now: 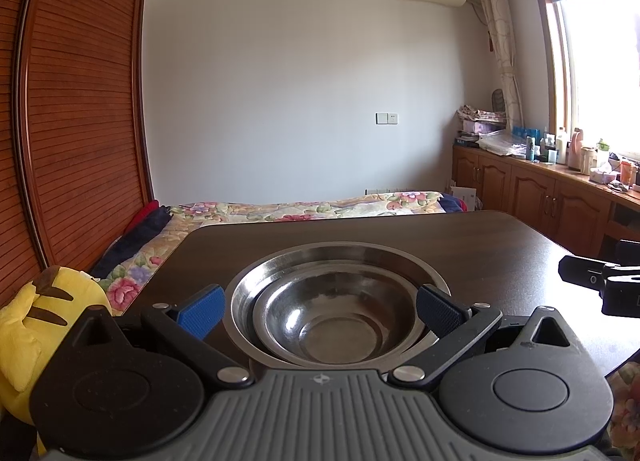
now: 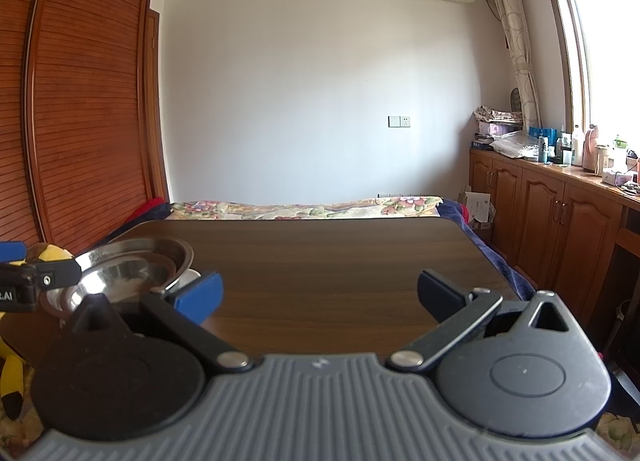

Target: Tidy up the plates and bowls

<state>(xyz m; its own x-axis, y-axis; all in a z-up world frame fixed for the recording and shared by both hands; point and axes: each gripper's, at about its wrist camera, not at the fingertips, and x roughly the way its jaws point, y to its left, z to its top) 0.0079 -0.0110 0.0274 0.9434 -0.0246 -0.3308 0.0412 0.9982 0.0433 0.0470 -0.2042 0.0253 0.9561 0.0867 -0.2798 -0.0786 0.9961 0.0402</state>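
A large steel bowl (image 1: 280, 273) sits on the dark wooden table (image 1: 460, 245) with a smaller steel bowl (image 1: 340, 321) nested inside it. My left gripper (image 1: 320, 307) is open, its blue pads on either side of the stack's near rim, touching nothing. In the right wrist view the same stack (image 2: 132, 265) stands at the left of the table (image 2: 340, 261), with something white under its right side. My right gripper (image 2: 320, 293) is open and empty over bare table, to the right of the stack. The left gripper's tip (image 2: 36, 281) shows at the left edge.
A bed with a floral cover (image 1: 312, 209) lies beyond the table. A yellow plush toy (image 1: 44, 325) sits at the table's left. Wooden cabinets (image 2: 560, 229) with bottles on top run along the right wall. A louvred wardrobe (image 1: 80, 121) stands left.
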